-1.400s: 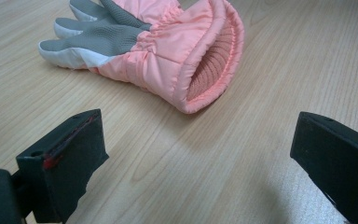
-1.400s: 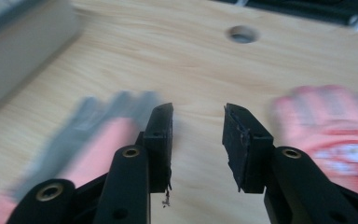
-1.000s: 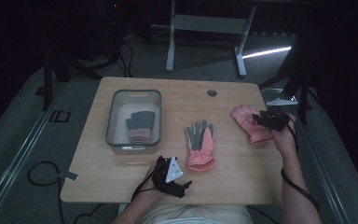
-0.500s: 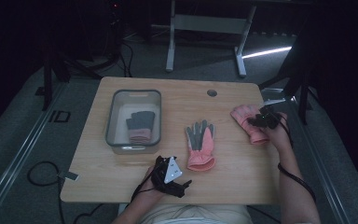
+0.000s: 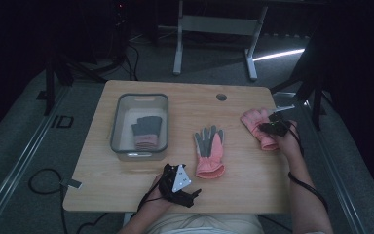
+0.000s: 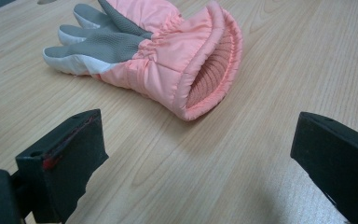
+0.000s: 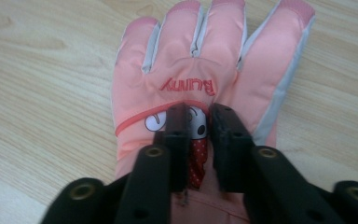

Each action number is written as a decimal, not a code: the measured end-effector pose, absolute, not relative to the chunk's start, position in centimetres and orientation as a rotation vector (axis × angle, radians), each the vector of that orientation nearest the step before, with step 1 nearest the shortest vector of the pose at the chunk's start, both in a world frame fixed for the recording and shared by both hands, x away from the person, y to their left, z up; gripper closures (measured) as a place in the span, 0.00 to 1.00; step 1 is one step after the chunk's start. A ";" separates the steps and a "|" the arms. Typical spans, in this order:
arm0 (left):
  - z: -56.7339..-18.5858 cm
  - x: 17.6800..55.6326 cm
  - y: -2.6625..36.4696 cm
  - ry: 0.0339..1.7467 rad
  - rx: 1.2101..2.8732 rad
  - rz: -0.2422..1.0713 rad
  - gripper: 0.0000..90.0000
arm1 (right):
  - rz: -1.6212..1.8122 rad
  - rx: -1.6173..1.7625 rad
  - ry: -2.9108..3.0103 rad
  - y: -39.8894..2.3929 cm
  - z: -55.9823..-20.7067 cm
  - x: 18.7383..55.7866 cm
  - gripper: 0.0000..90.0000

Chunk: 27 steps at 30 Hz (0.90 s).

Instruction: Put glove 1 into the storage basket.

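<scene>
A pink glove (image 5: 252,120) lies back up at the table's right edge, its fingers pointing away from the person. My right gripper (image 5: 272,127) rests on it. In the right gripper view its jaws have just been closing, and the gripper (image 7: 196,114) now pinches a fold of the pink glove (image 7: 200,56) at the bunny patch. A second pink glove with a grey palm (image 5: 209,151) lies mid-table. My left gripper (image 5: 181,181) stands open near the front edge. Its view shows that second glove's cuff (image 6: 209,70) ahead of the wide-apart left gripper (image 6: 196,140), not touching.
A clear plastic bin (image 5: 139,97) stands at the left of the table with a grey and pink glove (image 5: 146,131) inside. A round cable hole (image 5: 221,96) sits near the far edge. Metal stand legs (image 5: 214,24) rise beyond the table.
My right gripper came down onto the pink glove at the right and its jaws closed on the fabric. The left gripper stayed where it was.
</scene>
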<state>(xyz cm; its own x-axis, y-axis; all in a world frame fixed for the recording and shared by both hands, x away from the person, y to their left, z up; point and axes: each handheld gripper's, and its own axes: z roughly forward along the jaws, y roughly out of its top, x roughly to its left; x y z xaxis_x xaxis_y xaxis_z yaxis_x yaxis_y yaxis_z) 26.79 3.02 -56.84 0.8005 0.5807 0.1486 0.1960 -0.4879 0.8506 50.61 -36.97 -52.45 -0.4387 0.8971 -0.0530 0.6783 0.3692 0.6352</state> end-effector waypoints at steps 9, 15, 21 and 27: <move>-56.7 26.8 3.1 0.576 2.059 0.537 0.03 | 0.837 1.449 2.133 -36.6 -49.6 48.6 0.95; -56.7 26.8 3.2 0.581 2.058 0.542 0.03 | 0.904 1.444 2.040 -35.1 -45.5 45.3 0.95; -56.7 26.8 3.2 0.581 2.064 0.547 0.03 | 0.961 1.459 1.935 -34.0 -42.0 41.5 0.95; -56.6 26.8 3.3 0.574 2.061 0.556 0.03 | 0.939 1.502 1.858 -33.2 -41.1 38.2 0.95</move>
<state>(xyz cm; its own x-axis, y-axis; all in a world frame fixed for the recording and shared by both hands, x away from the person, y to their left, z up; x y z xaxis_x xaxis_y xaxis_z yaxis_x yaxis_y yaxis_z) 26.80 3.28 -56.63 0.7911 0.5886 0.1662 0.1849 -0.4892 0.8524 38.20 -33.18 -41.06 -0.2100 0.9777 0.0004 0.5798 0.1242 0.8052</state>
